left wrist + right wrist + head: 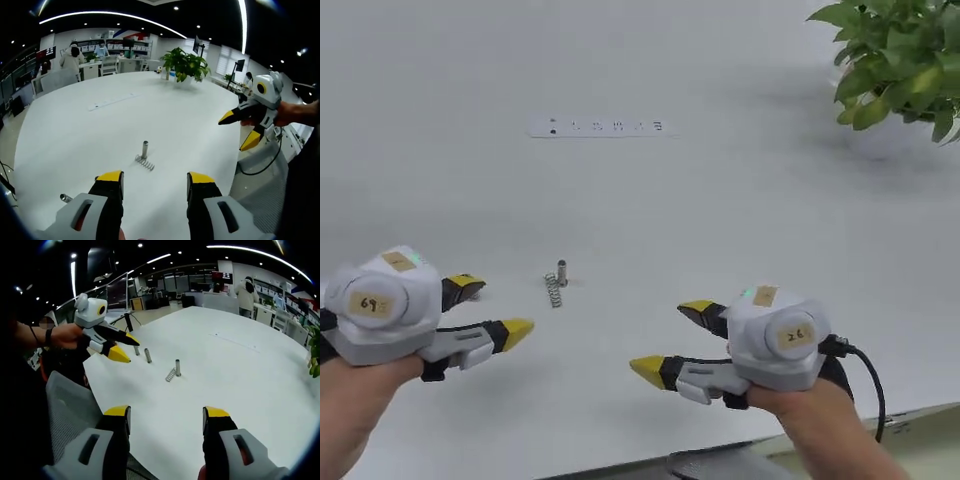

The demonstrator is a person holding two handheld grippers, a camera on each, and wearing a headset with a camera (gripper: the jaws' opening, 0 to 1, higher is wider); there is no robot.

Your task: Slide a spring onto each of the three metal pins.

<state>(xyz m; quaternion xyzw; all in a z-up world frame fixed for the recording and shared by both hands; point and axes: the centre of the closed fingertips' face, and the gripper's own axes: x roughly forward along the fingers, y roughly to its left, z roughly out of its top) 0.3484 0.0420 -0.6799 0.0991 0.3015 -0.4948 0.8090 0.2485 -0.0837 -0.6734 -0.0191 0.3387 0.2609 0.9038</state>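
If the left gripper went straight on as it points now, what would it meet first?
Probably the spring lying on the table, with the upright metal pin just behind it; both sit ahead of the open left gripper. Its height is unclear, so it might pass over them.

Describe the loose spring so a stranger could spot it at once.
Start at the big white table and find the spot just beyond the left gripper and right gripper. A short metal pin stands upright there. The spring lies beside its base: a ribbed wire coil on its side, where the pin is smooth and upright.
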